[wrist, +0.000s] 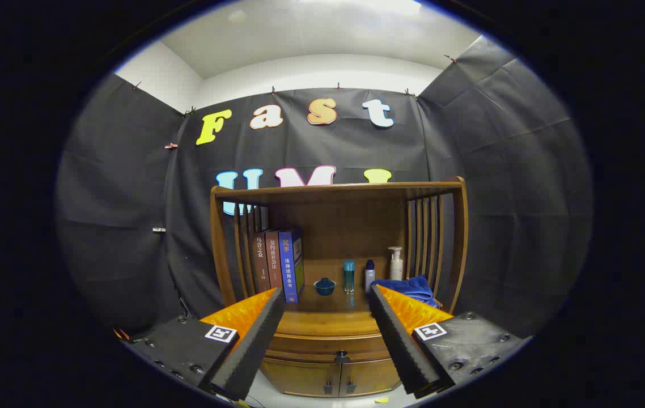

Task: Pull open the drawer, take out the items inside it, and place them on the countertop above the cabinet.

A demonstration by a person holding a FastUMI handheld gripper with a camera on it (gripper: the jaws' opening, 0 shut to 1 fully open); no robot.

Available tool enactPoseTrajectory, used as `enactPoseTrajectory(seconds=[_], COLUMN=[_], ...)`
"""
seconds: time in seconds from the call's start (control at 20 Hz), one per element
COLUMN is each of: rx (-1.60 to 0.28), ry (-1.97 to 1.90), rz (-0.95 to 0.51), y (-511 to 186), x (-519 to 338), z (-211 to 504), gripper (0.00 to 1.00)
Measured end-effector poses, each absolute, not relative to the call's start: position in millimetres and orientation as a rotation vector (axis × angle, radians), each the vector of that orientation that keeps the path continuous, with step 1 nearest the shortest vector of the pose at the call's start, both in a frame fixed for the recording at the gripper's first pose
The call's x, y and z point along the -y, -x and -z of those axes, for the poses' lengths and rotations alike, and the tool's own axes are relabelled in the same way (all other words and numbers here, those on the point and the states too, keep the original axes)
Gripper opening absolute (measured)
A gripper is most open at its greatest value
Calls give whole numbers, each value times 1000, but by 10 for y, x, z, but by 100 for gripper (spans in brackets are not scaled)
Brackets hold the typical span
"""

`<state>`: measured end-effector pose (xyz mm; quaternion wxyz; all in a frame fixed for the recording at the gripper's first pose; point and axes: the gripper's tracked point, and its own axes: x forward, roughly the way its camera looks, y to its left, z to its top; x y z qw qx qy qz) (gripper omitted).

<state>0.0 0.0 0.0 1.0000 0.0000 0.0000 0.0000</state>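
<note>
While jaws gape, cabinet [331, 340] fronts black wall [504, 170].

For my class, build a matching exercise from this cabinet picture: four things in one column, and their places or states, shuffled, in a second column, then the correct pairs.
Column 1
1. books
2. blue cloth
3. drawer knob
4. tool

Column 2
A. fingers spread apart, holding nothing
B. standing upright at the countertop's left end
C. on the closed drawer front, low between the fingers
D. lying crumpled at the countertop's right end

Pairs: 1-B, 2-D, 3-C, 4-A
</note>
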Motion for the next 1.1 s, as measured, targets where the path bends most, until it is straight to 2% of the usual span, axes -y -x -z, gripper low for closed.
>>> enactPoseTrajectory(seconds=[1.1], rx=[-1], ry=[19], rz=[-6], y=[-16], x=[-18], z=[-17], gripper=[98])
